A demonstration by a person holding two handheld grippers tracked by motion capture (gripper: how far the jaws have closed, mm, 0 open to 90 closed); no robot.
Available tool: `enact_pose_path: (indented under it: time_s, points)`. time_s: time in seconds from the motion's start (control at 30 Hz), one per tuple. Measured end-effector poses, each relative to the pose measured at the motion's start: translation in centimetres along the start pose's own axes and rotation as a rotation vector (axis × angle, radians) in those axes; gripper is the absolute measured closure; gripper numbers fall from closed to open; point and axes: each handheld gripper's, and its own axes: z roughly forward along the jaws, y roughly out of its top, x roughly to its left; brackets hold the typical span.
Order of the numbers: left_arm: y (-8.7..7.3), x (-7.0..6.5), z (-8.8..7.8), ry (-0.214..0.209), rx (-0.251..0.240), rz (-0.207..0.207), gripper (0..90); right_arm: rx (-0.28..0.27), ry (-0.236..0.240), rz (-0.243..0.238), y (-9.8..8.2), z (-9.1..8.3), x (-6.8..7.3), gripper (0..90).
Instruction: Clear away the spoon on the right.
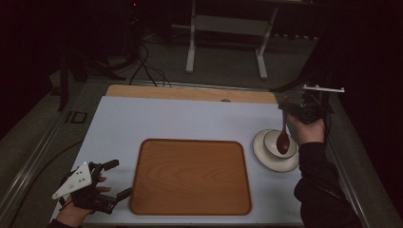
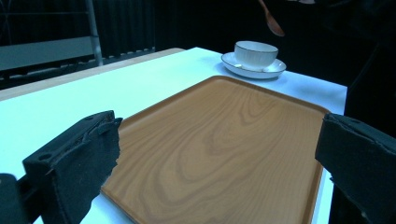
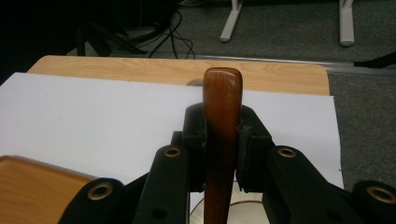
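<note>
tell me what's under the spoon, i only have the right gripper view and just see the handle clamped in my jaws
Observer: In the high view the spoon hangs bowl-down over the white cup on its saucer.
Operator: is the spoon touching the cup
Observer: The left gripper view shows the spoon's bowl in the air above the cup's rim, apart from it.
Operator: what's the left gripper doing
Observer: The left gripper rests open at the near left corner of the wooden tray, holding nothing.
</note>
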Motion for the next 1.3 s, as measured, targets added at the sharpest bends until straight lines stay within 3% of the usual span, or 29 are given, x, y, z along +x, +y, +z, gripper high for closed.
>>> enact_pose_path:
  time_s: [0.27, 0.37, 0.57, 1.1, 1.3]
  points:
    - [0.1, -0.1, -0.1, 0.004, -0.008, 0.004, 0.0, -0.018, 0.04, 0.0, 0.1, -0.9, 1.8, 76.7]
    - [0.1, 0.0, -0.1, 0.004, -0.009, 0.004, 0.0, -0.021, 0.037, -0.021, 0.0, -1.1, 2.8, 76.7]
    - [0.1, -0.1, -0.1, 0.006, -0.01, 0.005, 0.0, -0.027, 0.068, 0.0, -0.2, -1.2, 3.7, 76.7]
    - [0.1, -0.1, -0.1, 0.002, -0.008, 0.009, 0.0, 0.033, 0.102, -0.001, -1.6, -0.9, 6.0, 76.7]
    - [0.1, -0.2, -0.1, 0.001, -0.007, 0.01, 0.0, 0.037, 0.133, 0.003, -2.1, -0.9, 7.5, 76.7]
